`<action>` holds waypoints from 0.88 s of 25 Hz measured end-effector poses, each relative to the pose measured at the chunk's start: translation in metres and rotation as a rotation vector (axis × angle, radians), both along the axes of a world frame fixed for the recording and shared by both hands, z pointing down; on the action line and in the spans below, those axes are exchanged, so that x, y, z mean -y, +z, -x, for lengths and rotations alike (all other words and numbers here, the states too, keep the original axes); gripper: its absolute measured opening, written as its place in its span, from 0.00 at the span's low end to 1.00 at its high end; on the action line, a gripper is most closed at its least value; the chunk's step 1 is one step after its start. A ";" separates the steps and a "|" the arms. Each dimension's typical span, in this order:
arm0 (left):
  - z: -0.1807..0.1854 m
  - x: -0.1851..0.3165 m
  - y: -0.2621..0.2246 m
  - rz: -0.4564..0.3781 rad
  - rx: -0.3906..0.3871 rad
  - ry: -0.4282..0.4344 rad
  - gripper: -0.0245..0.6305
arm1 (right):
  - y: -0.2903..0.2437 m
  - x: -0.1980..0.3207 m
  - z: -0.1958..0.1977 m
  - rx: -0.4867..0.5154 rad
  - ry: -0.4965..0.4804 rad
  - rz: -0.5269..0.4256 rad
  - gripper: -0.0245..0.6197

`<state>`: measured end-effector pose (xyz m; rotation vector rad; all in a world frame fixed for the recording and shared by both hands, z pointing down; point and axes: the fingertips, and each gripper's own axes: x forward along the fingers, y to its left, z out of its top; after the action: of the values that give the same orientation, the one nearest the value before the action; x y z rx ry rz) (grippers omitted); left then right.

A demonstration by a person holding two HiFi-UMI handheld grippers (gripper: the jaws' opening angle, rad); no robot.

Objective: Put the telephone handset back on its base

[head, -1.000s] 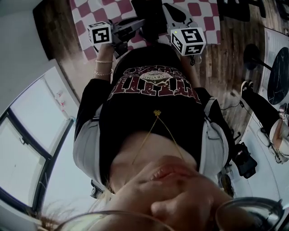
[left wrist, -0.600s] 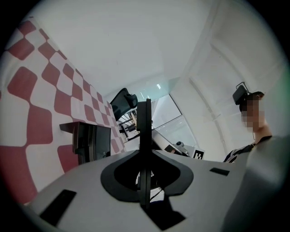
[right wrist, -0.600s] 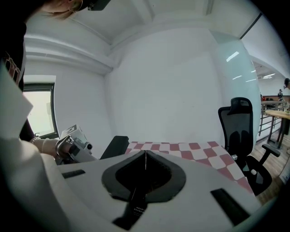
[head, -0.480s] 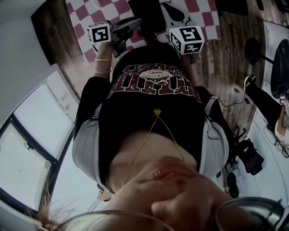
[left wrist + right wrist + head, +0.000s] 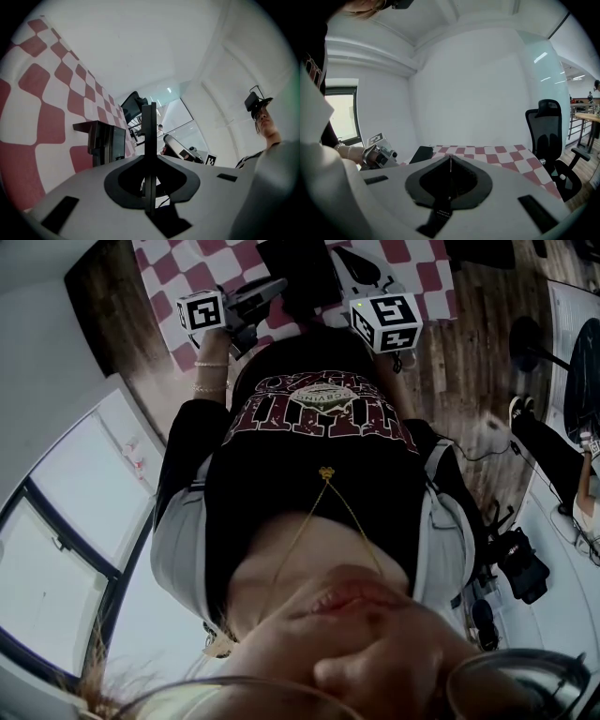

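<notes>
A black telephone (image 5: 300, 273) sits on the red-and-white checked tablecloth (image 5: 187, 287) at the top of the head view. It shows as a dark boxy shape (image 5: 103, 140) in the left gripper view and as a flat black slab (image 5: 422, 153) in the right one. I cannot make out the handset apart from the base. My left gripper (image 5: 279, 285) (image 5: 149, 108) points toward the telephone from the left, jaws together with nothing between them. My right gripper (image 5: 361, 259) (image 5: 450, 158) hovers just right of the telephone, its jaws closed to a thin line and empty.
The person's black printed shirt and a raised hand fill most of the head view. A black office chair (image 5: 548, 136) stands past the table's right end. Wooden floor (image 5: 469, 362) lies to the right, where another person's legs (image 5: 544, 456) show. A window (image 5: 340, 112) is at the left.
The left gripper has drifted slightly left and the view has shifted a little. Both grippers stay closed and empty.
</notes>
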<state>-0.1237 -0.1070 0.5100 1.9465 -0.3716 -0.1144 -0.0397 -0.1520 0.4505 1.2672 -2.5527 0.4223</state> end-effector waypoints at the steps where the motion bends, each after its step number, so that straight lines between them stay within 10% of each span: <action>1: 0.001 -0.001 0.002 0.004 0.002 -0.003 0.16 | 0.001 -0.001 0.000 0.001 0.000 0.002 0.07; 22: 0.007 -0.002 0.030 0.042 0.049 -0.009 0.16 | 0.007 -0.009 -0.008 -0.001 0.022 0.020 0.07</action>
<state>-0.1307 -0.1045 0.5402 1.9092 -0.4119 -0.0649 -0.0316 -0.1427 0.4576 1.2896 -2.5294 0.4514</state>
